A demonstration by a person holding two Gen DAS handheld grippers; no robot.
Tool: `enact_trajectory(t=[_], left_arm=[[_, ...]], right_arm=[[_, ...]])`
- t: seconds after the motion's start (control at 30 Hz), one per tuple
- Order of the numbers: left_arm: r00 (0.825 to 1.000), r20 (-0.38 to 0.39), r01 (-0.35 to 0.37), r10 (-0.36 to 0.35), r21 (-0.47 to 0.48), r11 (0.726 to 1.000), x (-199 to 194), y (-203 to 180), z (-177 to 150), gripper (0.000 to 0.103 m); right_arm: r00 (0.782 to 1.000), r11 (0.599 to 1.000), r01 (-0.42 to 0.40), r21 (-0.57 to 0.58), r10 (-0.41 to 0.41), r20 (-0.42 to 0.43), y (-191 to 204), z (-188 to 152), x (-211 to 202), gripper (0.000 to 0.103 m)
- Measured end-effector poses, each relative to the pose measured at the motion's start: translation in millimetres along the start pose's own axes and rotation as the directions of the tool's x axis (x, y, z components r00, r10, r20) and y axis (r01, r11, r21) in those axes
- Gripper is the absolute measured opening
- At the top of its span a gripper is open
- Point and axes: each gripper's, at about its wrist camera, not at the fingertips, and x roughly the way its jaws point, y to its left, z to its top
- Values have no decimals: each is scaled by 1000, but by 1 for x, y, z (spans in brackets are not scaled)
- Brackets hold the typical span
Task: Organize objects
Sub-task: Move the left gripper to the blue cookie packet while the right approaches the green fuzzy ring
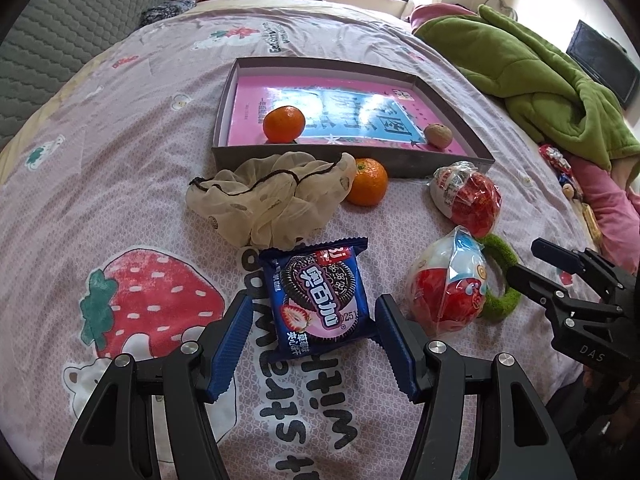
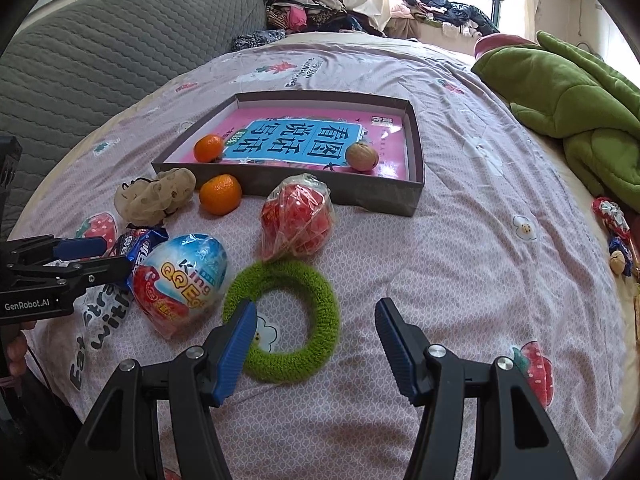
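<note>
your left claw (image 1: 314, 330) stands with its blue ribbed fingers spread, one on each side of the cookie packet (image 1: 318, 300); the right pad sits against the packet's edge, the left pad just clear of it. the packet is a flat, glossy blue foil square with crimped ends, printed with a dark sandwich cookie and a strawberry, lying on the bedsheet (image 1: 120, 184).

your right claw (image 2: 316, 334) is also spread wide, hovering over the near part of the green ring (image 2: 320, 308), a fuzzy, knitted-looking hoop lying flat on the sheet; the left pad overlaps its near-left arc.

just left of the ring lies a blue-topped egg (image 2: 180, 280), smooth plastic under crinkled clear wrap, red at the bottom. beyond the ring sits a red egg (image 2: 298, 218) in the same crinkly film.

further out, a loose orange (image 2: 221, 194) rests against the near wall of the grey tray (image 2: 416, 184), beside a gauzy beige scrunchie (image 2: 154, 196). the tray is a shallow cardboard box holding a pink and blue book (image 2: 304, 140), with a second orange (image 2: 208, 148) and a wrinkled walnut (image 2: 362, 156) on it. a green quilted blanket (image 2: 568, 92) lies bunched at the bed's right edge.
</note>
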Motion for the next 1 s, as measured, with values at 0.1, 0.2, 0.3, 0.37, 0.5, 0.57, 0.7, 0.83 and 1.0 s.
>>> enact_trajectory(t=[0.1, 0.2, 0.3, 0.37, 0.5, 0.57, 0.7, 0.83, 1.0], left_arm=[[1000, 0, -3, 3, -2, 1000, 0, 0, 0, 65], [1000, 3, -4, 4, -1, 1000, 0, -1, 1, 65], [1000, 4, -10, 10, -1, 1000, 3, -2, 1, 65], [1000, 2, -10, 10, -1, 1000, 4, -2, 1, 65], [1000, 4, -29, 29, 0, 1000, 7, -3, 2, 65], [1000, 3, -31, 31, 0, 1000, 9, -4, 2, 65], [999, 0, -49, 49, 1, 999, 14, -6, 2, 65], [998, -3, -60, 60, -3, 998, 18, -5, 3, 65], [998, -5, -66, 66, -4, 998, 25, -5, 2, 65]], right_arm=[[1000, 1000, 3, 8, -3, -6, -1, 0, 2, 61], [1000, 1000, 7, 17, -7, -9, -4, -1, 4, 61], [1000, 1000, 11, 21, -11, -8, -5, -2, 6, 61], [1000, 1000, 18, 17, -17, -10, -5, -3, 8, 61], [1000, 999, 26, 18, -26, -16, -4, -4, 13, 61], [999, 999, 29, 21, -29, -20, -4, -5, 15, 61], [999, 999, 30, 24, -29, -13, -3, -6, 17, 61], [999, 998, 46, 38, -47, 13, -5, -6, 18, 61], [999, 998, 49, 39, -49, 0, -6, -7, 23, 60]])
